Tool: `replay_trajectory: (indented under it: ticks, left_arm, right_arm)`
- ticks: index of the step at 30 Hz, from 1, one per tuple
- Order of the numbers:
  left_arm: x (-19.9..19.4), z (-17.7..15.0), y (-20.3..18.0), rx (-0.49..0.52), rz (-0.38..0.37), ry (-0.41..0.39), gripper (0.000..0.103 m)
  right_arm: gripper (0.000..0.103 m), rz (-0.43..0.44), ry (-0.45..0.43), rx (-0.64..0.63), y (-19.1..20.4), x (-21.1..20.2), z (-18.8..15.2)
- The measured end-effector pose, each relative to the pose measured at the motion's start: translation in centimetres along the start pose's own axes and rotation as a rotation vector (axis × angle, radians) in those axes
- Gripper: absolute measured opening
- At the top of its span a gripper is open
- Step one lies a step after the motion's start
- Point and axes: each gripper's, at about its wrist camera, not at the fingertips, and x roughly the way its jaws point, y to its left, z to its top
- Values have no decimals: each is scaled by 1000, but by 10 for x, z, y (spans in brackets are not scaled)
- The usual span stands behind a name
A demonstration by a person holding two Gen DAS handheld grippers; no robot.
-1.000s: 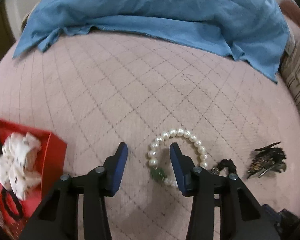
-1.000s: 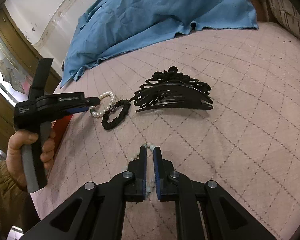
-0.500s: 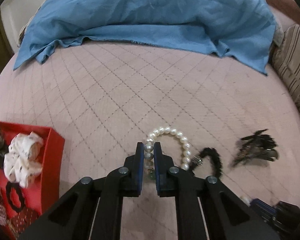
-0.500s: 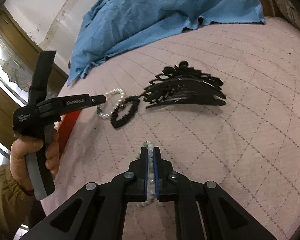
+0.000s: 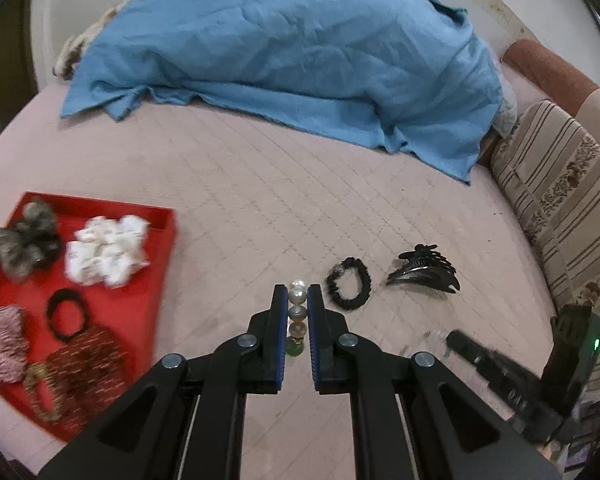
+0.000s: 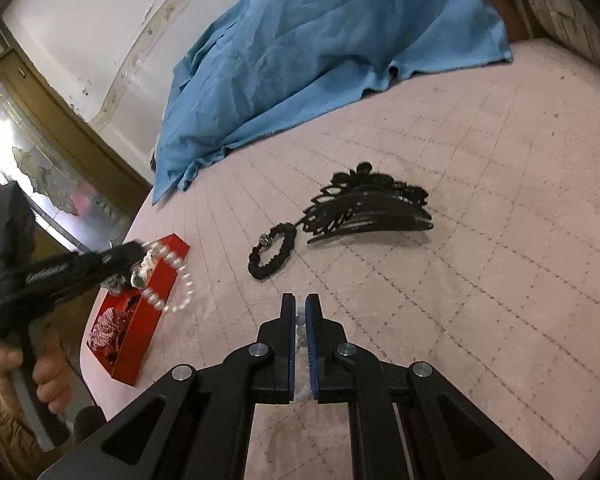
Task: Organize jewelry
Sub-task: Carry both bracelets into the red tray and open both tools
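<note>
Pearl beads fill the narrow gap of the left hand-held gripper [image 5: 298,300], whose blue pads are clamped on a pearl bracelet [image 5: 297,295] with one green bead; from the right wrist view the rest of the strand swings loose in the air just above the near corner of a red tray [image 5: 162,264]. That tray, on a pink quilted bed [image 5: 260,184], already carries scrunchies and hair ties. The right hand-held gripper [image 6: 299,312] is pinched on a second strand of pale, translucent beads [image 6: 300,330], low over the quilt. A black beaded bracelet [image 6: 271,254] and a black hair claw [image 6: 364,204] lie touching each other on the bed, well clear of the tray, before a crumpled blue sheet [image 5: 284,52]. Both strands look light and limp, likely to sway and slip on smooth round beads, so a firm pinch across one or two beads seems the safest hold; the elastic inside may be delicate if tugged.
</note>
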Motion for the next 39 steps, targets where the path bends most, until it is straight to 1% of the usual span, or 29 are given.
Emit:
replay_trajectory:
  ticks: [3,8,13,17,23,28,30,32,39]
  left_arm:
    - [-23,-7,18,-19,9,-27,9]
    - [-55,-17,60,-98,32,-64,9]
    - [-74,-26,98,-158,58,-91,9]
    - [-83,-30,132,-221,49,-105,9]
    - [-77,-25,180,-293,43,-118,9]
    - [-58,-17,219,-365,0,-99,9]
    - [-51,-15,232,-394,-1,-95,9]
    - [-45,-16,243,-410,6,-93,9]
    - [-35,-29,264,-411,88,-95,9]
  right_arm:
    - [6,-1,-11,-11,12,-11,1]
    - [6,-8,-4,-53,37,-22,1]
    - [6,2,2,-72,61,-26,6]
    - [6,-1,14,-119,85,-22,11]
    - [6,-5,48,-198,127,-8,16]
    - [6,-1,86,-270,171,18,20]
    - [6,3,99,-297,187,29,21]
    - [6,11,117,-330,208,42,20]
    - [6,44,184,-446,275,97,14]
